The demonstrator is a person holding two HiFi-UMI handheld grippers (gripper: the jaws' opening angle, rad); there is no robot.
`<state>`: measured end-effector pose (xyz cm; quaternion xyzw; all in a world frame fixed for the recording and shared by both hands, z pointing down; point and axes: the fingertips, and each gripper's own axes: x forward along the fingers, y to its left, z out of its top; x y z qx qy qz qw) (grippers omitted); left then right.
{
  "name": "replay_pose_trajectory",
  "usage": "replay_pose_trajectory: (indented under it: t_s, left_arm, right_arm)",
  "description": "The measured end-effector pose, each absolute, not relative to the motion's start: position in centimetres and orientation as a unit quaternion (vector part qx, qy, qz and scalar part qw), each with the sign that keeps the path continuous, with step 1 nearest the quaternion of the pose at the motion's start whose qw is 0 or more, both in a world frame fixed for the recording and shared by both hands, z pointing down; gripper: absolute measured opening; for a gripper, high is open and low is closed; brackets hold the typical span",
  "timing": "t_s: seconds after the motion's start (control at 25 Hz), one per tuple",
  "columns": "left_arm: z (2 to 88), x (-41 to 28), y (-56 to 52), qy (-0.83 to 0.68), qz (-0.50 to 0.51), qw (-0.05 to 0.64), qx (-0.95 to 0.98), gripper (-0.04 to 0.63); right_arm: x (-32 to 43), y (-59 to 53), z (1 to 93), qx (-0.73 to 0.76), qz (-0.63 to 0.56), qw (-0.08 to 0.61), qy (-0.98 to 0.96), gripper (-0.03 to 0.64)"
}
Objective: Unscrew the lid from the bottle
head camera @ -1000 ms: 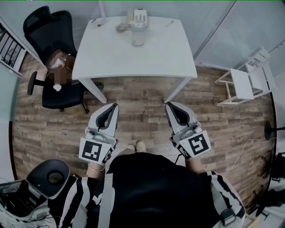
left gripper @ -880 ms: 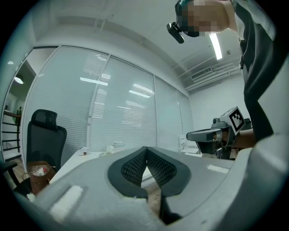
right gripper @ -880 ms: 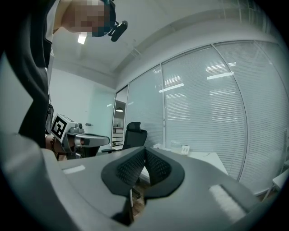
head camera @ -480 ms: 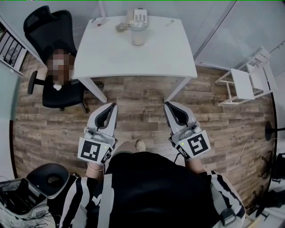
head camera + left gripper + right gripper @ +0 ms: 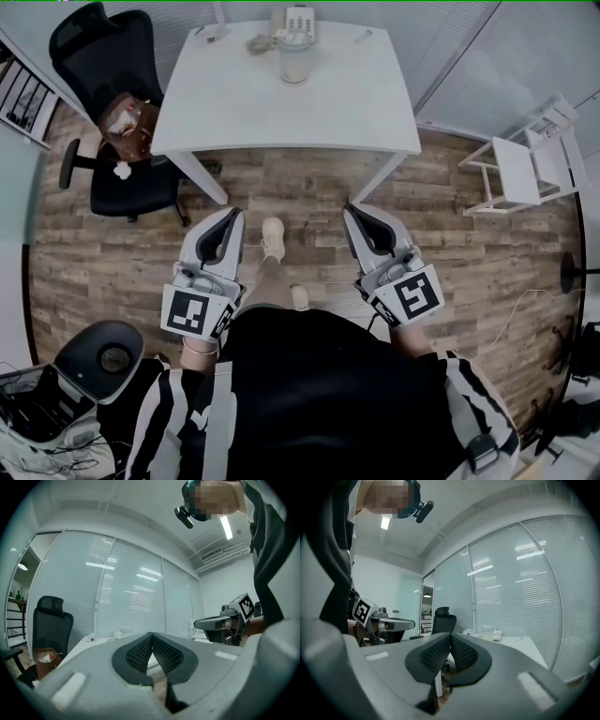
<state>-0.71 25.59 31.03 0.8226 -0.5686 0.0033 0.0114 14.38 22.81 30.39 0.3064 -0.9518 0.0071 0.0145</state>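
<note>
Wood-plank floor (image 5: 309,187), person standing on it with a gripper in each hand, both held level and short of the white counter (image 5: 234,103).

Far left: black office chair (image 5: 98,56) with a brown bag (image 5: 127,122) on its seat, just beside the counter's left edge.

Left gripper (image 5: 233,216): closed and empty. The left gripper view (image 5: 151,633) shows the ribbed pads meeting at the tips with nothing between them.

A shoe (image 5: 273,236) is on the floor between the two grippers.

Bottle (image 5: 293,64): upright near the counter's far edge, roughly mid-width, lid (image 5: 294,41) on.
- It is well apart from both grippers, ahead of them and between the two, with most of the counter top and a strip of floor in between.
- In the left gripper view the bottle (image 5: 126,630) shows small, a bit left of the closed tips.
- In the right gripper view it (image 5: 487,629) sits right of the tips.
- A white keypad device (image 5: 298,17) lies just behind the bottle; phone or remote, can't tell.

Right gripper (image 5: 352,213): also closed and empty, pads touching at the tips in the right gripper view (image 5: 450,634). Neither gripper touches the bottle or the counter.

Far right: a small white chair (image 5: 520,169) on the floor, apart from the counter.
</note>
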Motion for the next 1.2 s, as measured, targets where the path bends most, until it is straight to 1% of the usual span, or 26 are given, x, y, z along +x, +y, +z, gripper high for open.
replay_pose_trajectory:
  t_s: [0.32,0.84,1.2]
  left_arm:
    - [31.7,-1.3,22.3,-0.554,0.005,0.001,0.833,-0.002]
    - [31.2,-3.8,12.3,-0.535,0.008,-0.005,0.845,-0.002]
    - [31.9,-5.9,6.0,-0.527,0.008,-0.001,0.850,-0.002]
  right_arm:
    - [14.1,19.9,30.9,0.321,0.004,0.020,-0.947,0.000]
    - [11.2,11.2,29.5,0.331,-0.013,0.014,-0.943,0.002]
    - [8.9,5.2,30.3,0.336,-0.008,0.019,-0.942,0.000]
